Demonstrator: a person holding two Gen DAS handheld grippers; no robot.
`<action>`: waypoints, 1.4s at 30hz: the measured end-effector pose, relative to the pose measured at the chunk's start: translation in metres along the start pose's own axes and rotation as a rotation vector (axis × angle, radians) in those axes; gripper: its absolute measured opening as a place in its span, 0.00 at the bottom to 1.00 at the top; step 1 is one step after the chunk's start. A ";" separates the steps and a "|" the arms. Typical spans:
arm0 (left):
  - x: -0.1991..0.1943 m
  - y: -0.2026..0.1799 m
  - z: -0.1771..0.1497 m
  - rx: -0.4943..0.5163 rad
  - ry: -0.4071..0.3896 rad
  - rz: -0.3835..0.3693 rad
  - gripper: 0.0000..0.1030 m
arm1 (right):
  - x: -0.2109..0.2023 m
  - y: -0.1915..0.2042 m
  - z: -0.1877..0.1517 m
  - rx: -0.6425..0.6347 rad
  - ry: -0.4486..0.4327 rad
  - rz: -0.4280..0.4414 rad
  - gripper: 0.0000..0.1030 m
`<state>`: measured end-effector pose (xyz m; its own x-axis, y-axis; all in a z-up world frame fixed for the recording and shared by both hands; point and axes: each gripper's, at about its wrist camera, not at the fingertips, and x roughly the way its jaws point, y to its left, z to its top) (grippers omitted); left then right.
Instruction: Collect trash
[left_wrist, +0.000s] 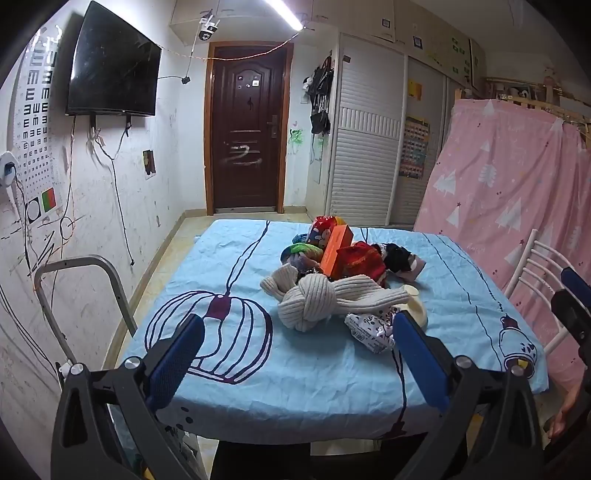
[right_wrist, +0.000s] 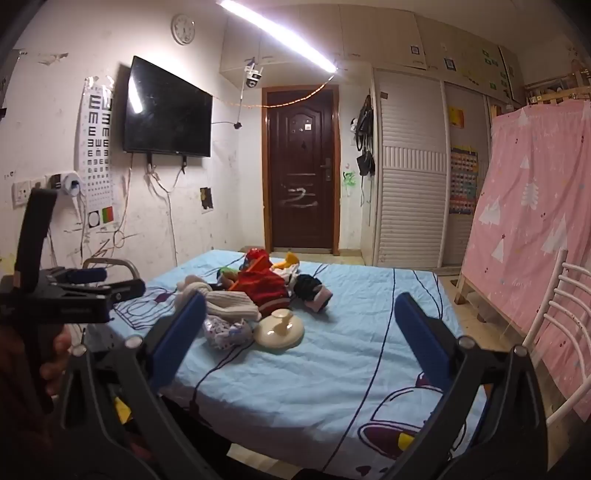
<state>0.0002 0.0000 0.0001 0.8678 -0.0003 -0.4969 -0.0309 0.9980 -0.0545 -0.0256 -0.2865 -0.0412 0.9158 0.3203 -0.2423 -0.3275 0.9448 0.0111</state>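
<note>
A heap of things lies on the table under a light blue cloth (left_wrist: 314, 369) (right_wrist: 351, 369). It holds a knotted cream knit piece (left_wrist: 314, 301) (right_wrist: 229, 301), a crumpled printed wrapper (left_wrist: 369, 326) (right_wrist: 223, 330), a cream plastic lid (left_wrist: 415, 304) (right_wrist: 279, 328), an orange box (left_wrist: 336, 251), red fabric (left_wrist: 360, 260) (right_wrist: 267, 288) and a dark sock (left_wrist: 400, 258) (right_wrist: 308, 286). My left gripper (left_wrist: 299, 325) stands open at the table's near edge, short of the heap, nothing between its fingers. My right gripper (right_wrist: 301, 310) is open too, facing the lid and heap from farther right.
A grey metal chair back (left_wrist: 85, 266) stands left of the table, a white chair (left_wrist: 539, 258) (right_wrist: 565, 295) on the right. A pink sheet (right_wrist: 535, 221) hangs over a wooden frame at right. Behind are a brown door (left_wrist: 245, 133), a wall television (left_wrist: 114, 66) and white wardrobes (right_wrist: 410, 166).
</note>
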 end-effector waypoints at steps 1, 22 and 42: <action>0.000 0.000 0.000 -0.001 0.005 -0.001 0.91 | 0.000 0.000 0.000 -0.002 0.000 -0.001 0.95; 0.001 0.000 0.000 -0.004 0.003 -0.002 0.91 | 0.001 0.000 -0.001 -0.004 -0.012 0.001 0.95; -0.001 0.002 -0.001 -0.001 0.004 -0.004 0.91 | 0.001 -0.001 0.000 -0.005 -0.012 0.001 0.95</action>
<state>-0.0011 0.0015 -0.0005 0.8658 -0.0045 -0.5004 -0.0280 0.9980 -0.0574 -0.0242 -0.2867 -0.0414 0.9182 0.3216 -0.2311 -0.3290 0.9443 0.0067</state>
